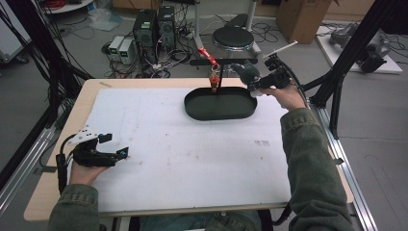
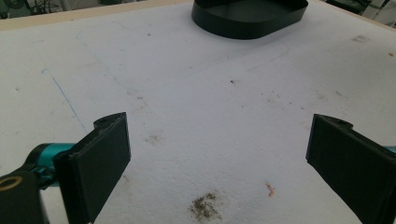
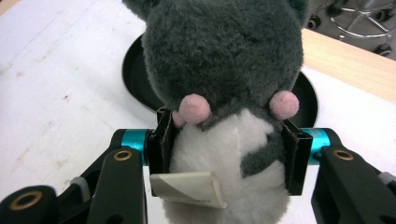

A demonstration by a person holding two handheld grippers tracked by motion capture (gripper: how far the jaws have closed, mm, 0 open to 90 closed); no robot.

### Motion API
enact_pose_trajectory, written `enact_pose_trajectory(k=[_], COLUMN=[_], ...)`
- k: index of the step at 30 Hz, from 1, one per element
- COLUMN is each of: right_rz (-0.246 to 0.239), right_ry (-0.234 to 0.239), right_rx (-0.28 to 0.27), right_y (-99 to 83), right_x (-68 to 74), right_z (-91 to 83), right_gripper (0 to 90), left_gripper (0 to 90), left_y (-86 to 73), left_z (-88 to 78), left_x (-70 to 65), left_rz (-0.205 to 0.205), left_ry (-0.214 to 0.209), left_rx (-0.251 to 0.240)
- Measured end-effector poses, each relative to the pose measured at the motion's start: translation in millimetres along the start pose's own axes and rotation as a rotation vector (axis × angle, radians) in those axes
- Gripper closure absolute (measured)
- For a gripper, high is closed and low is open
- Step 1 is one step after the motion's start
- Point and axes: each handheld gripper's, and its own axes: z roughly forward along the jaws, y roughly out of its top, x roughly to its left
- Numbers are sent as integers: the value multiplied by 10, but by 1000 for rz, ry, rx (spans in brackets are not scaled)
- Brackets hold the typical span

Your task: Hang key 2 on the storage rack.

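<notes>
The plush toy (image 3: pixel 224 84), grey with a white belly and pink nubs, was clamped across its middle by the right gripper (image 3: pixel 226 154), whose jaws pressed into the soft body from both sides. A folded paper tag (image 3: pixel 187 189) hung from the toy's underside. In the high view the toy (image 1: pixel 244 73) hung in the air at the far right end of the black tray (image 1: pixel 220 105), just past its rim, so it seemed on its way into the tray or toward the small stand at the tray's back. That stand (image 1: pixel 219 72) had a crossbar from which an orange-red charm (image 1: pixel 213 79) dangled. A grip on the belly rather than the head probably kept the toy from swinging and left its head free.

The left gripper (image 1: pixel 115 147) rested low near the table's (image 1: pixel 57 139) left edge, well apart from the tray, its jaws wide apart with nothing between them but the stained white mat (image 2: pixel 201 116). It looked parked there, out of the working hand's way.
</notes>
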Motion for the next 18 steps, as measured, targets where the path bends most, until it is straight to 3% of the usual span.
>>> enact_pose_trajectory(k=[6,13,18], right_rz=[-7,23,25], right_ry=[-11,-8,-42], right_rx=[7,9,29], right_y=[14,36,52], right_x=[-23,-54,-63], right_z=[58,161,250], right_gripper=[491,492,492], left_gripper=[69,69,69], left_y=[1,1,-2], left_z=[-11,4,-4], left_x=[8,-9,13], left_rz=[-1,2,-13], left_ry=[2,-3,-8], left_rx=[-4,2,-6])
